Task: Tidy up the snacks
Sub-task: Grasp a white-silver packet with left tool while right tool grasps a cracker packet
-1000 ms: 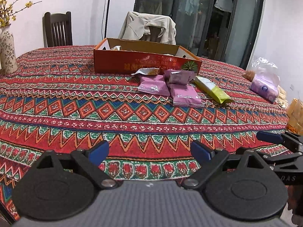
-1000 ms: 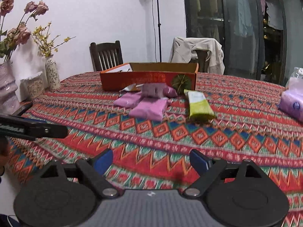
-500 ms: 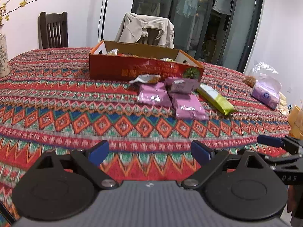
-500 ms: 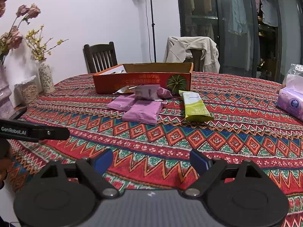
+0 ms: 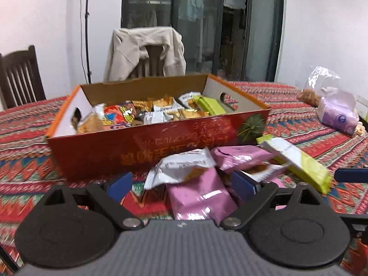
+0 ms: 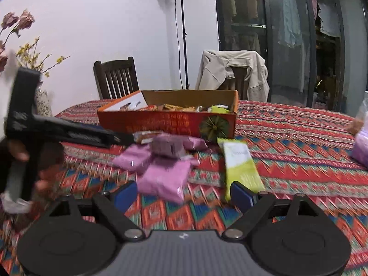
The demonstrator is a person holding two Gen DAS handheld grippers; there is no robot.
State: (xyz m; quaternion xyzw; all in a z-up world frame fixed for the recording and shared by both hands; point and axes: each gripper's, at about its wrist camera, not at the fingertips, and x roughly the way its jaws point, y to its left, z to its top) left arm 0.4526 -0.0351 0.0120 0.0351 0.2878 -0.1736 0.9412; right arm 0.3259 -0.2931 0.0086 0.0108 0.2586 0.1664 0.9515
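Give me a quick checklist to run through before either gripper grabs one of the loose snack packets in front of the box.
1. Left gripper jaws open, nothing held: ok.
2. Right gripper jaws open, nothing held: ok.
3. Pink packet lies between the left fingers, not yet pinched: ok.
4. Target free of neighbours: not ok; the white packet overlaps the pink one.
5. Orange box open on top with room left: cannot tell; it already holds many snacks.
6. Green packet apart from the pile, near the right gripper: ok.
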